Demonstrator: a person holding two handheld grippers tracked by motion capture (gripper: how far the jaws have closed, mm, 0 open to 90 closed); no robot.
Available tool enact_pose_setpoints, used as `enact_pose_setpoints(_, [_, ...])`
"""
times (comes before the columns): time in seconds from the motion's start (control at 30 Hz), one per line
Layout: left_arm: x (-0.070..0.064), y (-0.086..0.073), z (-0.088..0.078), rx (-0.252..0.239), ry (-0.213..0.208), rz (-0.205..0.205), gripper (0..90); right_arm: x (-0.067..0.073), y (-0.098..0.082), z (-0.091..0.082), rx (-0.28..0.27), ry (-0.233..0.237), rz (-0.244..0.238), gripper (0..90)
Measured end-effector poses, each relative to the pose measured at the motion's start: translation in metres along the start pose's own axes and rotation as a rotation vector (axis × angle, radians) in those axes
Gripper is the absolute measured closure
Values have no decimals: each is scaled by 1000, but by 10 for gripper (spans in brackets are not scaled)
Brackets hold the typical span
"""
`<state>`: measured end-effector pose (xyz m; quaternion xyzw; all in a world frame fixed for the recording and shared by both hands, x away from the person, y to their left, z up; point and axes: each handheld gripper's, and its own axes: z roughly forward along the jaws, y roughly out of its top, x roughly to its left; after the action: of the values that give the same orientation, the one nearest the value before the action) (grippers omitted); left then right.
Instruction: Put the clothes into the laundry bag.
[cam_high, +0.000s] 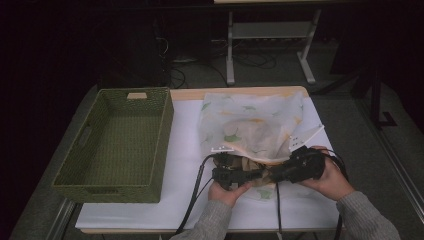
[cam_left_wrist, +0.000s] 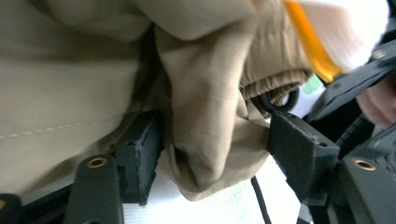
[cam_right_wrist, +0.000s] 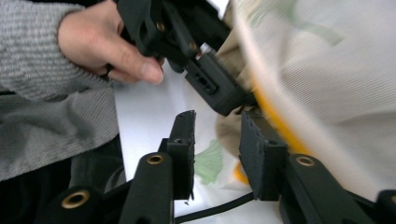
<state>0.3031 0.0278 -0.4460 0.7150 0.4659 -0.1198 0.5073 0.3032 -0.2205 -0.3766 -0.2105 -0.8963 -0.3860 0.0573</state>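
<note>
Tan garment half inside mesh laundry bag, both grippers at its mouth.

Left gripper open, loose fold of tan garment between unpressed jaws; right gripper released, just beside mesh bag hem, nearer the mouth.

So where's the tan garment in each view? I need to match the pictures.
High view: tan garment at the mesh bag's near mouth, between both grippers.
Left gripper view: fills the upper frame, a fold hanging between open jaws.
Right gripper view: small patch above the jaws.
Shared landmark: the bag's orange trim.
</note>
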Motion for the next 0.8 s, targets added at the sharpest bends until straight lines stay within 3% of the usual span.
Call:
enact_pose_setpoints(0.07, [0, 1, 0, -2, 4, -5, 365, 2, -6, 7, 19, -1, -4, 622])
enact_pose_setpoints(0.1, [0, 4, -1, -4, 11, -21, 444, 3, -13, 15, 42, 0, -4, 595])
enact_pose_setpoints(0.13, [1, 5, -1, -4, 11, -32, 444, 3, -13, 15, 42, 0, -4, 595])
enact_pose_setpoints(0.17, [2, 8, -1, -3, 7, -51, 569, 5, -17, 23, 58, 6, -10, 583])
enact_pose_setpoints(0.2, [3, 10, -1, 1, -1, -62, 569, 5, -17, 23, 58, 6, -10, 583])
enact_pose_setpoints(0.3, [0, 18, -3, -19, 11, -30, 772, 10, -19, 36, 104, -9, -37, 567])
enact_pose_setpoints(0.47, [-3, 21, -5, -31, 28, -11, 807, 12, -20, 49, 127, 0, -52, 570])
enact_pose_setpoints(0.57, [-4, 20, -5, -32, 30, -14, 799, 12, -23, 64, 178, -22, -70, 563])
enact_pose_setpoints(0.63, [-5, 19, -5, -32, 26, -6, 781, 12, -23, 66, 179, -22, -70, 561])
enact_pose_setpoints(0.7, [-5, 19, -5, -32, 8, -4, 590, 14, -22, 71, 184, -35, -93, 557])
enact_pose_setpoints(0.8, [-3, 19, -2, 1, -7, -32, 406, 16, -22, 78, 198, -68, -119, 566])
